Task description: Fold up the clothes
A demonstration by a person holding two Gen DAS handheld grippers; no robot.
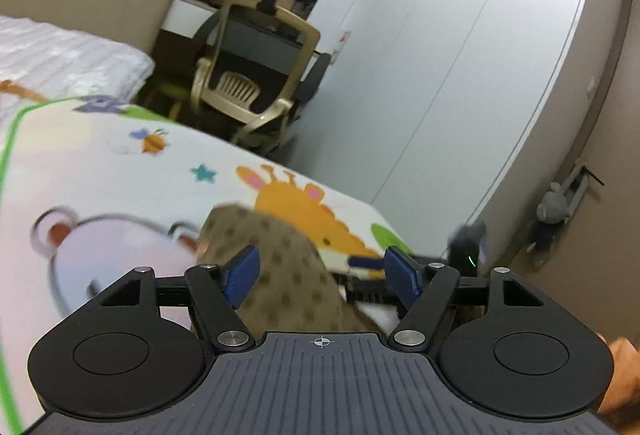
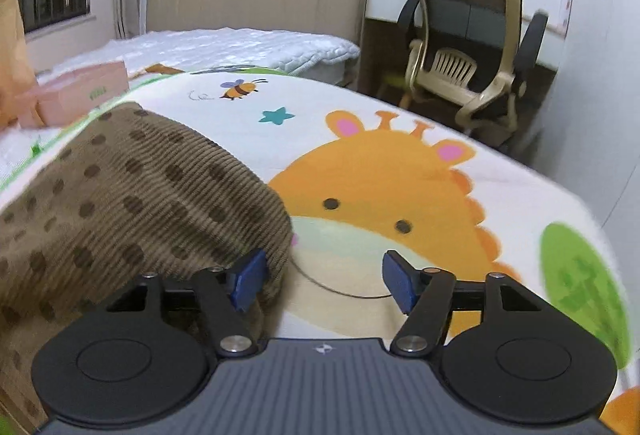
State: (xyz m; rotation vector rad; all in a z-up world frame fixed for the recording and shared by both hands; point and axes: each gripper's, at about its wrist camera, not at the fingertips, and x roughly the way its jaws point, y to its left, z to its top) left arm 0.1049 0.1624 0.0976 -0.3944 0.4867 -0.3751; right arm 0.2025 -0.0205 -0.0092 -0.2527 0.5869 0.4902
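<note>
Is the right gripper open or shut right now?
Open. The right gripper has its blue pads spread wide with the giraffe blanket visible between them; the brown dotted garment only touches the left pad, unclamped.

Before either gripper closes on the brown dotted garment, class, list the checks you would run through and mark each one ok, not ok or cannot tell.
1. Left gripper open: ok, jaws wide apart.
2. Right gripper open: ok, jaws wide apart.
3. Brown dotted garment between the left jaws: ok, cloth fills the gap.
4. Garment between the right jaws: not ok, only its edge sits by the left finger.
5. Garment lies flat on the cartoon blanket: not ok, it is bunched.
6. Pink box clear of the garment: cannot tell.
</note>
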